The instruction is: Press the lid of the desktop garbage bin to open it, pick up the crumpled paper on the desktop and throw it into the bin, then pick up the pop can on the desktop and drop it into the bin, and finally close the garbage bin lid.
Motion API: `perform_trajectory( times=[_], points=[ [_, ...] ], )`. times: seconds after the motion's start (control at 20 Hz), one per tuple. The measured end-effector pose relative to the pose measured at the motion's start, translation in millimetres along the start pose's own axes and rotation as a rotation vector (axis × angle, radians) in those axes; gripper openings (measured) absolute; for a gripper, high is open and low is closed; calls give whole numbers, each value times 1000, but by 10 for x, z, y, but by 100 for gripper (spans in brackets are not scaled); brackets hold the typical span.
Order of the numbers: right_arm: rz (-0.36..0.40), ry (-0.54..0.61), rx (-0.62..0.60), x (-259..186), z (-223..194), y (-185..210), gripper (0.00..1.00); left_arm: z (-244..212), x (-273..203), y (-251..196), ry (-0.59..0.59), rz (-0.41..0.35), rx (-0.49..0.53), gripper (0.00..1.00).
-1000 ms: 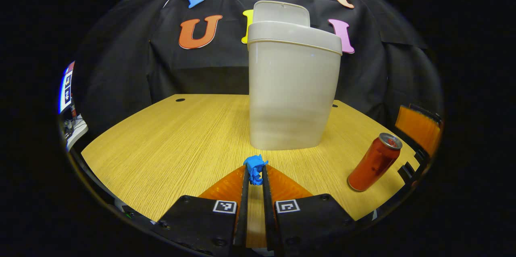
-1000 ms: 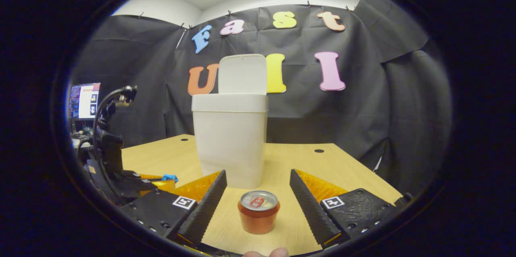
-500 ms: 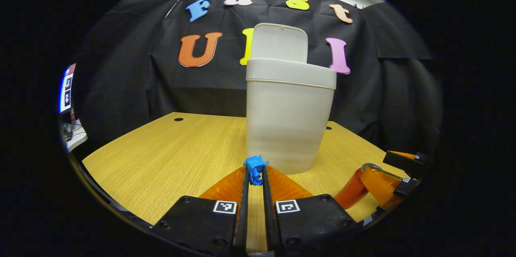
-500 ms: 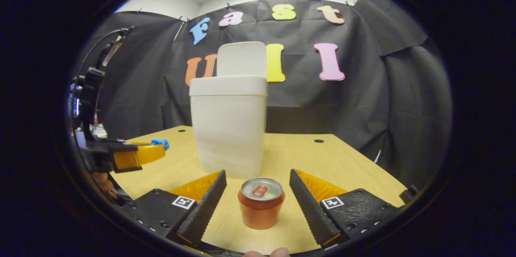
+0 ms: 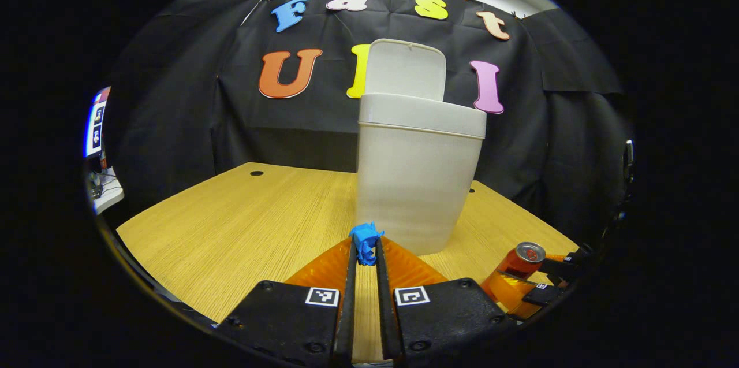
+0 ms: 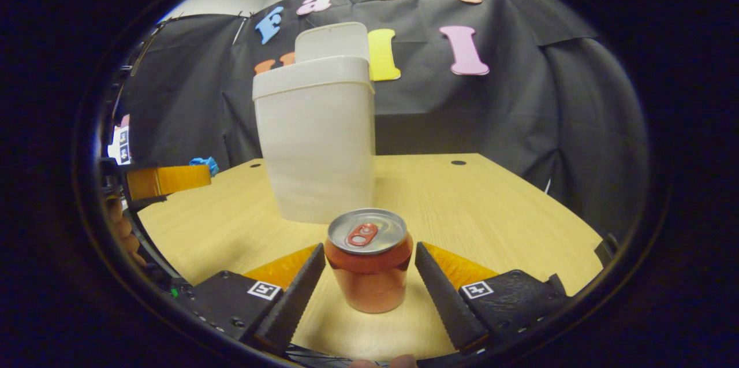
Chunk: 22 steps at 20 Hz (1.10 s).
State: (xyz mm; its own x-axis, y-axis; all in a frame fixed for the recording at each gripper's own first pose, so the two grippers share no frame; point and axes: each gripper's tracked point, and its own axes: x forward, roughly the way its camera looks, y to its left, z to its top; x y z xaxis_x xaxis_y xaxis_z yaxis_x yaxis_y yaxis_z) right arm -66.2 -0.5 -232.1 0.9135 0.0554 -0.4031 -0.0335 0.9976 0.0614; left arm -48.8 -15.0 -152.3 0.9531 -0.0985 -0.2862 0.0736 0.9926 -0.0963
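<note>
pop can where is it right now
The pop can stands upright on the wooden table, between the open right gripper fingers, just before the white bin.

Light wood-grain bench [image 5: 242, 223] with small dark holes near its far edge, pale bin [image 5: 415, 174] standing upright toward the back, lid raised, red pop can [image 6: 368, 261] upright on the near part

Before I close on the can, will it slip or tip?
The can stands upright between the right gripper's open fingers. Smooth round wall: may slip unless squeezed squarely. Probably light; a one-sided nudge could tip it, then it would roll.
</note>
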Motion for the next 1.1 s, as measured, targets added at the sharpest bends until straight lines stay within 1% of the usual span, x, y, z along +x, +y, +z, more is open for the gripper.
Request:
perform_trajectory(
  times=[0.05, 0.1, 0.2, 0.55, 0.75, 0.8, 0.85, 0.9, 1.0, 1.1],
  points=[
    [0, 18, 7, 19, -43, -4, 99, 10, -2, 9, -2, 0, -1, 21],
    [0, 36, 11, 26, -87, -15, 96, 9, 8, 22, -4, 2, -1, 21],
    [0, 62, 14, 57, -148, -22, 96, 33, 10, 28, -7, 3, -1, 21],
    [2, 92, 5, 106, -219, -9, 96, 206, 10, 105, -36, 15, -4, 21],
    [-1, 98, 14, 121, -217, -16, 91, 327, -9, 123, -65, 21, 4, 21],
    [-2, 100, 13, 111, -230, -28, 88, 358, 2, 118, -72, 19, 3, 21],
    [2, 93, 16, 104, -209, -27, 87, 390, 17, 111, -82, 14, 1, 21],
    [9, 80, 24, 86, -150, -14, 83, 429, 36, 93, -90, 9, 7, 21],
    [12, 53, 23, 53, -51, -17, 81, 481, 65, 89, -99, 8, 22, 21],
    [5, 25, 14, 15, 35, -64, 80, 628, 89, 43, -124, -2, 22, 21]
  ],
)
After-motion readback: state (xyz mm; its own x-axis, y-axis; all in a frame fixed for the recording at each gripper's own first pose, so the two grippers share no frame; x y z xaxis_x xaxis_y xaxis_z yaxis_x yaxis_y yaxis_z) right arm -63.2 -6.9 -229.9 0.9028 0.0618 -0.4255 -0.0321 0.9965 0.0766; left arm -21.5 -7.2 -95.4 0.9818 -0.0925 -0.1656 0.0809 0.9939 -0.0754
